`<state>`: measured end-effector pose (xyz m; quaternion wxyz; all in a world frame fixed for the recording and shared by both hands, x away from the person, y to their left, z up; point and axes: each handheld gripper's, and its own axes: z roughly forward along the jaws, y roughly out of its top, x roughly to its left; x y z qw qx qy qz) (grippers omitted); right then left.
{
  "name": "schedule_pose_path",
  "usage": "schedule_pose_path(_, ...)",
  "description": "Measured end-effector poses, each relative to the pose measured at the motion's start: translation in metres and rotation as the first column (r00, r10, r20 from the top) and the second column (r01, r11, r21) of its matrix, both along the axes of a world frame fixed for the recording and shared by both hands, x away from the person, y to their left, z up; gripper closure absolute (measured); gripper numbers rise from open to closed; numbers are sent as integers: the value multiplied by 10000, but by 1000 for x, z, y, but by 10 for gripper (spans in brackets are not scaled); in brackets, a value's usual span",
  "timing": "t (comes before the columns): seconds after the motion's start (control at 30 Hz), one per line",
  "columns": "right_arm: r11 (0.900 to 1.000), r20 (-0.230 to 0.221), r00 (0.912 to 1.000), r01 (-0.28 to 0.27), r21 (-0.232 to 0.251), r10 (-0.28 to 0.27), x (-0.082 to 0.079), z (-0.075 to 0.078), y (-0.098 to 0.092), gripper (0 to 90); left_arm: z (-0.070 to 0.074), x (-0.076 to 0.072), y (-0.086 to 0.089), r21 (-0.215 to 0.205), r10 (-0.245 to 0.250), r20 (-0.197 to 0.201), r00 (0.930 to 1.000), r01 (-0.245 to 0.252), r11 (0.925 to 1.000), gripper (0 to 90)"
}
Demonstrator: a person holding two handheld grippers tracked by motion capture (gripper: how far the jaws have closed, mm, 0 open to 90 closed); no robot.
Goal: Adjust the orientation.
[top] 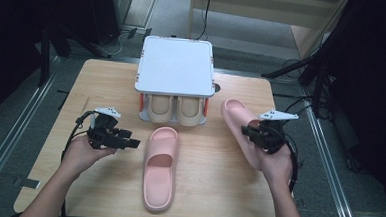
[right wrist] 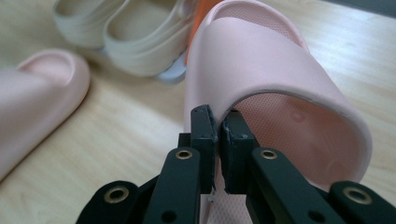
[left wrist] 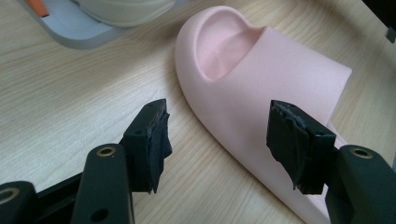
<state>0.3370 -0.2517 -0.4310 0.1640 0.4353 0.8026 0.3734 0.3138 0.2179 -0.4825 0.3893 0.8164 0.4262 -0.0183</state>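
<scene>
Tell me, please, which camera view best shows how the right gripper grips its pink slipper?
The right gripper view: the right gripper is pinching the strap edge of the held pink slipper. The high view shows gripper and slipper small and partly overlapped by the hand.

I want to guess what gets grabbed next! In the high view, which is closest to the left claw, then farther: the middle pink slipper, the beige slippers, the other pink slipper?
1. Middle pink foam slipper, just right.
2. Beige slippers, under the rack.
3. Other pink slipper, far right, pinched by the right claw.

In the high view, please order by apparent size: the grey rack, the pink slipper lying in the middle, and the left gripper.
1. Grey rack
2. Middle pink slipper
3. Left gripper, clearly the smallest
</scene>
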Motion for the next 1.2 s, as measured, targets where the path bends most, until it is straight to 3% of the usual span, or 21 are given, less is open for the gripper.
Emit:
schedule_pose_path(0.1, 9993, -97, 9998, -178, -320, 175, -19, -2, 10, 858, 2, 1, -4, -26, -143, 61, 9999, 143, 9999, 398)
schedule_pose_path(0.23, 9979, -345, 9978, -576, -310, 565, -37, -7, 22, 858, 3, 3, -10, 51, -386, 195, 9991, 385, 9992, 420)
schedule_pose_path(0.47, 9919, -560, 9916, -1192, -434, 1167, -55, -17, 45, 858, 11, 2, -17, 2, -580, 1026, 9930, 583, 9983, 548)
schedule_pose_path(0.8, 9818, -1044, 9785, -1837, -476, 1780, -59, -32, 73, 855, 8, 6, -24, 186, -804, 678, 9944, 794, 9967, 552)
schedule_pose_path(1.2, 9609, -1640, 9570, -2577, -1016, 2393, -58, -53, 108, 840, 7, 3, -24, 367, -973, 792, 9921, 946, 9948, 639)
